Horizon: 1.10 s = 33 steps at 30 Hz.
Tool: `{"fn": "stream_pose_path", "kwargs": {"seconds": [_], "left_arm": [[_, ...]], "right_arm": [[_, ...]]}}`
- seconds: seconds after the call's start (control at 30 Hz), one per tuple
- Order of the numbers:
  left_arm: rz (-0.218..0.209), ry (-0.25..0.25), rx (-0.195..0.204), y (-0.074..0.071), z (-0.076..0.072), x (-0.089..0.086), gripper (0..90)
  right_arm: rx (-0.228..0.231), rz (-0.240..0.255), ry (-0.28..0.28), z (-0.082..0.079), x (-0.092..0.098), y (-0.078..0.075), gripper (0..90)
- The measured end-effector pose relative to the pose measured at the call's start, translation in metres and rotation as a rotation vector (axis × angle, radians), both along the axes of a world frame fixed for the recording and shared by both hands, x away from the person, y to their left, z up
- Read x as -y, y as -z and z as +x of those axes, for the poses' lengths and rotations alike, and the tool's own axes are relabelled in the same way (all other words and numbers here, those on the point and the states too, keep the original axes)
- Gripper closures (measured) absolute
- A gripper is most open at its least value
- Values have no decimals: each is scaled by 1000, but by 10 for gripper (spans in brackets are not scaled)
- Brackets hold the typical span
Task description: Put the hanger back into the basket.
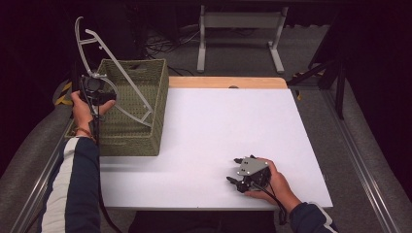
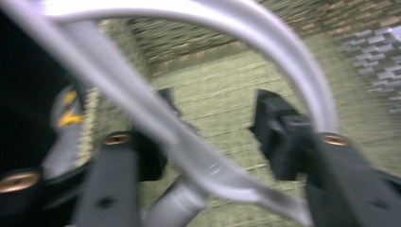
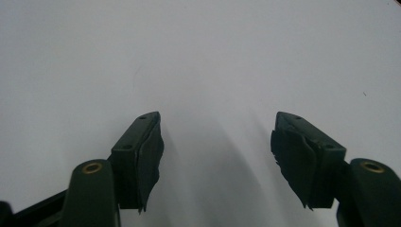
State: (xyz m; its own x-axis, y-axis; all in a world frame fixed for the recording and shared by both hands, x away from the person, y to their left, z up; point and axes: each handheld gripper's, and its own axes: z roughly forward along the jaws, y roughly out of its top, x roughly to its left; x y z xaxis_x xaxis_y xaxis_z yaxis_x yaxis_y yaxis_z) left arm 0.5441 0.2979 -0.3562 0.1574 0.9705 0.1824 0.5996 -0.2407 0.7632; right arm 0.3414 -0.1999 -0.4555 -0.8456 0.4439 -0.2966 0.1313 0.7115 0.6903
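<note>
A pale grey plastic hanger (image 1: 127, 82) stands tilted in a green woven basket (image 1: 141, 136) at the left side of the white table (image 1: 218, 121), its hook up and to the left. My left gripper (image 1: 103, 94) sits at the basket's left rim, against the hanger's lower end. In the left gripper view, which is blurred, the hanger's bars (image 2: 142, 118) cross between my left gripper's (image 2: 215, 118) parted jaws over the basket's weave (image 2: 222, 80), and the pads do not clamp them. My right gripper (image 1: 233, 170) rests near the table's front edge. It (image 3: 217, 137) is open over bare table (image 3: 198, 56).
A wooden strip (image 1: 228, 82) edges the table's far side. Beyond it a white metal frame (image 1: 238, 22) stands on the floor among cables. A dark stand (image 1: 335, 68) is at the far right. Grey padded rails (image 1: 34, 145) run along both sides.
</note>
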Motion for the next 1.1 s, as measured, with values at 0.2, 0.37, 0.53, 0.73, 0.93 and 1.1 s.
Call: {"fn": "stream_pose_path", "kwargs": {"seconds": [0.2, 0.37, 0.53, 0.73, 0.93, 1.1], "left_arm": [[-12, 10, 4, -2, -3, -8, 393], [-33, 44, -1, -2, -5, -8, 479], [-51, 92, 31, -5, -12, -4, 507], [-81, 182, 117, -13, -32, 3, 462], [-131, 274, 232, -31, -56, 9, 397], [-141, 337, 293, -40, -75, 22, 326]], "right_arm": [[1, -4, -1, -1, -1, 0, 350], [1, -3, -2, -1, 0, 0, 347], [4, -3, -3, -1, 0, -1, 344], [26, 26, 5, -2, 1, -4, 344], [48, 95, 24, -2, 6, -12, 345], [64, 142, 54, -2, 11, -17, 337]]}}
